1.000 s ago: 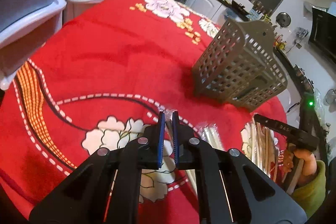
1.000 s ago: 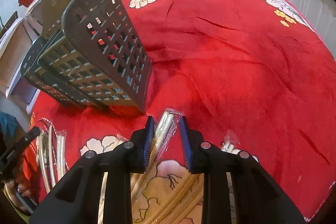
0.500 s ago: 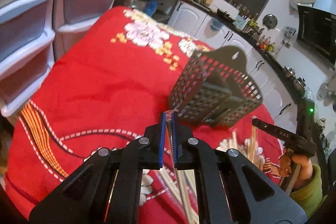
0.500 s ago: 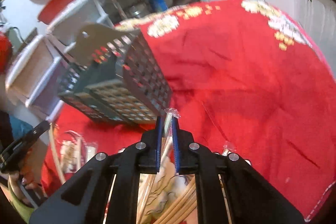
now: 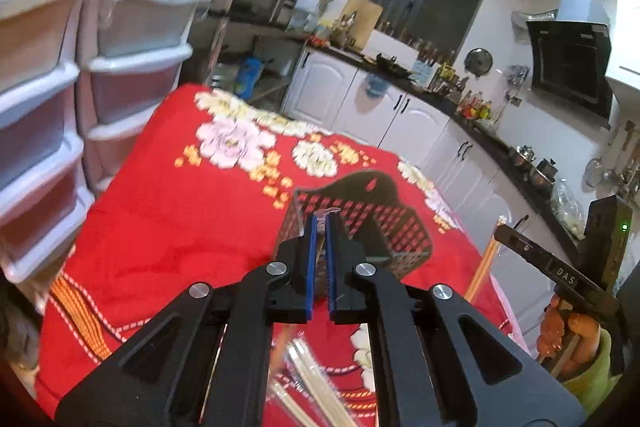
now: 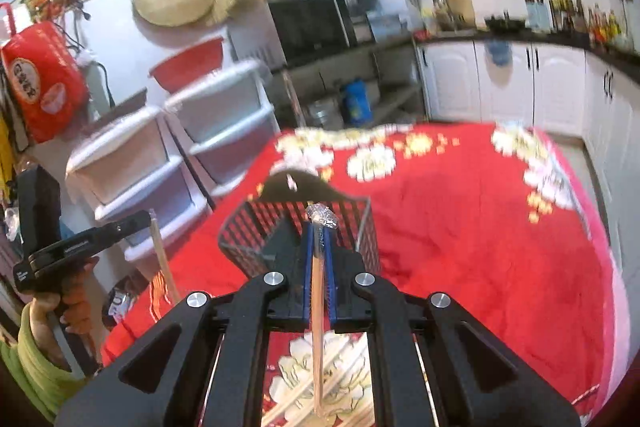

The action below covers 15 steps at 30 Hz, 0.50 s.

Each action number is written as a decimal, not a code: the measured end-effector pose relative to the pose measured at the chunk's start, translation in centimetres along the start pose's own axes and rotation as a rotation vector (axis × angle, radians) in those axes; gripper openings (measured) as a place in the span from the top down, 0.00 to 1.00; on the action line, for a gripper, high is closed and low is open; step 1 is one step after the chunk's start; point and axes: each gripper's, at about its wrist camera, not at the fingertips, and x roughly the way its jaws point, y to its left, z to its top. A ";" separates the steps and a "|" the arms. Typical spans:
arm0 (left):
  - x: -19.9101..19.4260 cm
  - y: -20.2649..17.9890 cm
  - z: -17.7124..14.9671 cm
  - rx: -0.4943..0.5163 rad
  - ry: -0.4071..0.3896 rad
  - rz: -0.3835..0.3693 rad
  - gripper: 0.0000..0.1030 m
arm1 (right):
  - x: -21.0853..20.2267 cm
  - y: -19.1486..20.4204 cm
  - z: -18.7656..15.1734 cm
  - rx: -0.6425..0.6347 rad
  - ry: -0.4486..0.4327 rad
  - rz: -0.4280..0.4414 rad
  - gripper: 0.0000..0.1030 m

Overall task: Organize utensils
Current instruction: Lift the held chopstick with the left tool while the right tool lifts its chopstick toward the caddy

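Both grippers, left (image 5: 319,227) and right (image 6: 319,227), clamp wrapped chopsticks (image 6: 319,291) above the basket's (image 6: 296,227) open rim.

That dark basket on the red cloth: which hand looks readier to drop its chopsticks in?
Probably the right gripper: its wrapped chopsticks line up with the basket opening. The left gripper also grips a pair, but the basket looks lower and offset there.

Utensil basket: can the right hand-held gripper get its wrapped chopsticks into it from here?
Probably yes. The right hand-held gripper holds the wrapped chopsticks just before the utensil basket, whose open top faces it unobstructed.
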 end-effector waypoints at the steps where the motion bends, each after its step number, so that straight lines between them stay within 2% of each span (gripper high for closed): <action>1: -0.1 -0.4 0.4 0.009 -0.007 -0.004 1.00 | -0.4 0.2 0.4 -0.010 -0.019 -0.005 0.95; 8: -0.7 -3.1 2.9 0.067 -0.056 -0.034 1.00 | -2.5 1.3 3.2 -0.076 -0.145 -0.030 0.95; 15: -1.4 -5.7 5.8 0.112 -0.122 -0.069 1.00 | -2.7 1.2 5.4 -0.088 -0.202 -0.026 0.95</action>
